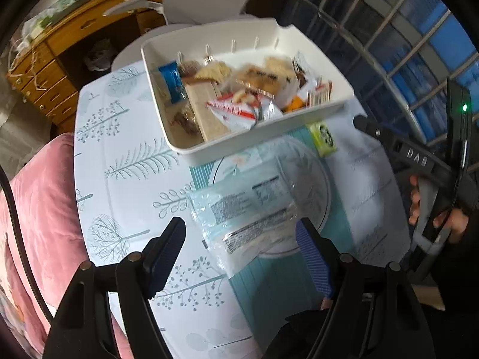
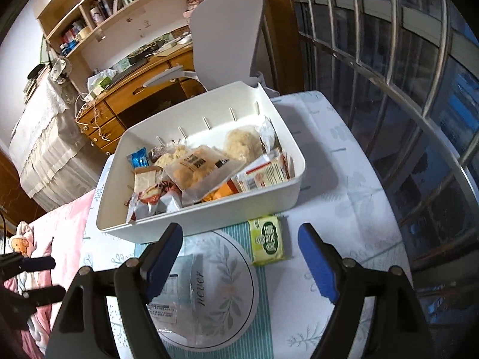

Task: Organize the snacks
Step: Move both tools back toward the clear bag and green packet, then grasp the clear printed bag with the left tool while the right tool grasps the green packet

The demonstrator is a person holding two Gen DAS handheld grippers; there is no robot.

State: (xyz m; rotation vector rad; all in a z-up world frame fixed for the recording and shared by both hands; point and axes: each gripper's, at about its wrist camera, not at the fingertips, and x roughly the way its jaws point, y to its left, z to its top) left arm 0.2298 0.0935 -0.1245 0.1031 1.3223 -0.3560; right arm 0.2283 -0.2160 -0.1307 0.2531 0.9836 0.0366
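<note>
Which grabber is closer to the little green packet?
Right. The right gripper hovers just before the green packet; the left gripper sits farther back, over the clear bag.

Overall light: moderate, cool and even indoors; panes of the grid-barred window (image 1: 419,45) are dark blue, dim outside.
Glare: white glints on the crinkled clear plastic snack packet with printed labels (image 1: 248,209); bright sheen on the white rectangular plastic bin (image 2: 194,218) rim.
Shadows: soft and shallow, a faint dark band under the bin on the pale leaf-printed tablecloth (image 1: 134,164).
Blur: left wrist view smeared, packet print unreadable; right wrist view sharper, lettering on the small yellow-green wrapped packet (image 2: 267,240) is crisp but too small to read.
Distortion: strong fisheye; window bars bow, black vignette fills corners.
</note>
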